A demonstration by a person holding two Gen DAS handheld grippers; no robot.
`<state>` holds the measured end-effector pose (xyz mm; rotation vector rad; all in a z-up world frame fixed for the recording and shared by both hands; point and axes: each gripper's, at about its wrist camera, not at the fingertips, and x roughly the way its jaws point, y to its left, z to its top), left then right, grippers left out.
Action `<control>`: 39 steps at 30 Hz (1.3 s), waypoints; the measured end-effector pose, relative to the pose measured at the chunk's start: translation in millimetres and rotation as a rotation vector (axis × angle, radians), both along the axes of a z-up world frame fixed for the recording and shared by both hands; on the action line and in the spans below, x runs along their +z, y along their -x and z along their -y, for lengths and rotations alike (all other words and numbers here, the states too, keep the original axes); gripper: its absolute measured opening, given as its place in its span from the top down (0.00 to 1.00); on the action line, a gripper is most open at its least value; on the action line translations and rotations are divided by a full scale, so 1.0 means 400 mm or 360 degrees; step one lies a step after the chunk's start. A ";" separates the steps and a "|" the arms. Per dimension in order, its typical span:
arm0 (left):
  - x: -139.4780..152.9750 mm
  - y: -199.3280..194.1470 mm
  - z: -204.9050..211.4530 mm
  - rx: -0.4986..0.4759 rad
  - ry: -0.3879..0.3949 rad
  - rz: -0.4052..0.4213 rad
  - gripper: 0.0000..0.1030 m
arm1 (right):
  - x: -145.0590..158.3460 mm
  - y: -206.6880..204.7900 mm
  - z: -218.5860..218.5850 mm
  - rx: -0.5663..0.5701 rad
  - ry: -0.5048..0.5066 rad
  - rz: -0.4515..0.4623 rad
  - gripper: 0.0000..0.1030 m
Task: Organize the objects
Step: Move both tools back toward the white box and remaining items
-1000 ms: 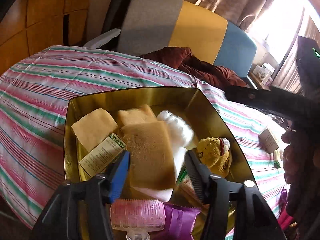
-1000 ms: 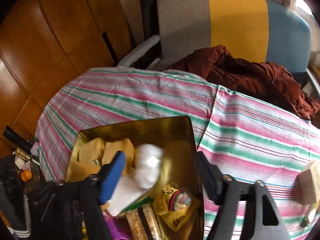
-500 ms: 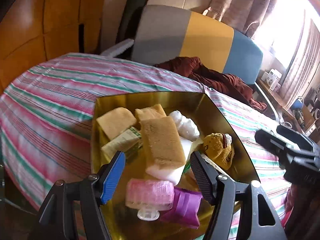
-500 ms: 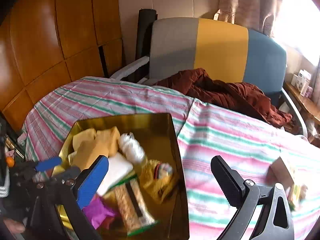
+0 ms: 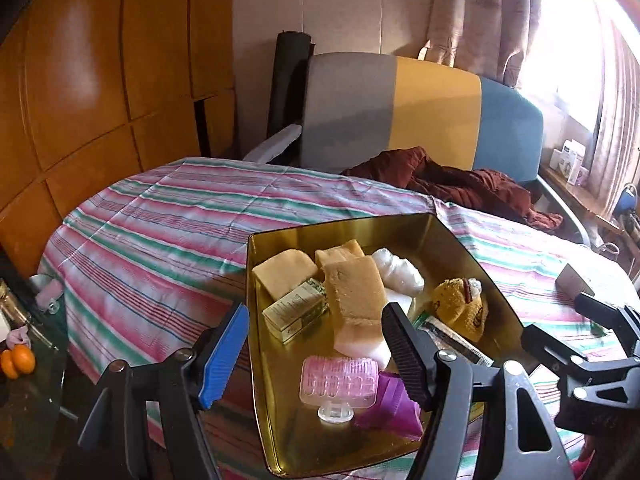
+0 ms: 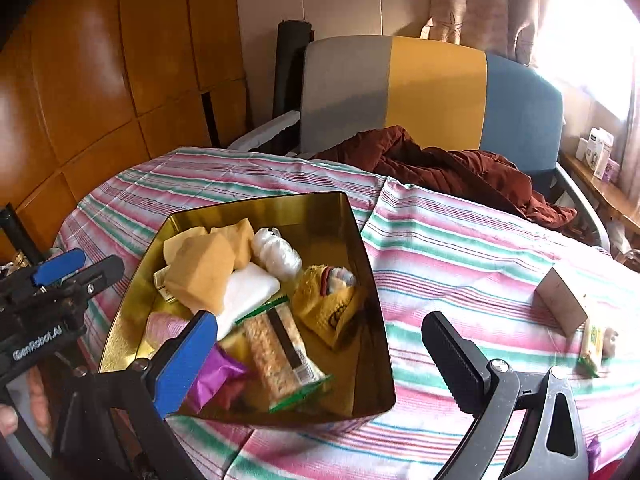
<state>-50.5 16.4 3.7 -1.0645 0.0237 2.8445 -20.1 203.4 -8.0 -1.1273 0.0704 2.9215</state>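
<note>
A gold tin tray [image 5: 260, 280] [image 6: 360, 240] sits on the striped table. It holds yellow sponges [image 5: 354, 292], a white plastic wad [image 5: 398, 272], a yellow plush toy [image 5: 460, 308], a pink roller [image 5: 340, 380], a purple packet [image 5: 390, 404], a small green-and-white box [image 5: 296, 312] and a cracker bar [image 6: 276, 352]. My left gripper [image 5: 316, 336] hovers over the tray's near left side, its jaws opening with nothing gripped. My right gripper [image 6: 320, 340] hangs wide open over the tray's near right corner, holding nothing.
A small cardboard box [image 6: 560, 300] and a snack packet [image 6: 594, 340] lie on the striped cloth [image 6: 460, 248] to the right. A brown jacket [image 6: 440, 164] lies on a grey, yellow and blue chair [image 6: 400, 92] behind. An orange [image 5: 16, 360] sits on a side table at left.
Both grippers have pulled back and up from the tray, so more of the table shows. The right jaws spread from partly open to wide. The left jaws widened a little.
</note>
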 end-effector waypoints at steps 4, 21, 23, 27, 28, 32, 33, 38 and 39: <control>-0.018 -0.005 -0.006 -0.0024 -0.0012 0.0036 0.32 | -0.004 -0.024 -0.008 -0.0009 0.0006 -0.0006 0.00; -0.006 -0.051 -0.083 -0.0169 0.0043 0.0011 0.32 | -0.015 -0.073 -0.062 -0.0095 0.0031 -0.0009 0.00; -0.006 -0.057 -0.095 -0.0202 0.0050 0.0015 0.31 | -0.016 -0.076 -0.066 -0.0104 0.0031 -0.0008 0.00; -0.006 -0.073 -0.121 -0.0263 0.0083 0.0002 0.29 | -0.023 -0.084 -0.086 -0.0130 0.0040 0.0003 0.00; -0.005 -0.080 -0.131 -0.0284 0.0097 -0.0006 0.28 | -0.026 -0.087 -0.091 -0.0140 0.0041 0.0007 0.00; -0.005 -0.096 -0.160 -0.0339 0.0148 -0.0029 0.28 | -0.038 -0.099 -0.122 -0.0194 0.0055 0.0030 0.00; -0.005 -0.098 -0.163 -0.0347 0.0153 -0.0030 0.28 | -0.042 -0.102 -0.131 -0.0211 0.0060 0.0038 0.00; -0.013 -0.104 -0.183 -0.0389 0.0194 -0.0021 0.28 | -0.058 -0.122 -0.181 -0.0289 0.0081 0.0063 0.00; -0.014 -0.105 -0.187 -0.0397 0.0201 -0.0020 0.28 | -0.061 -0.128 -0.194 -0.0306 0.0081 0.0068 0.00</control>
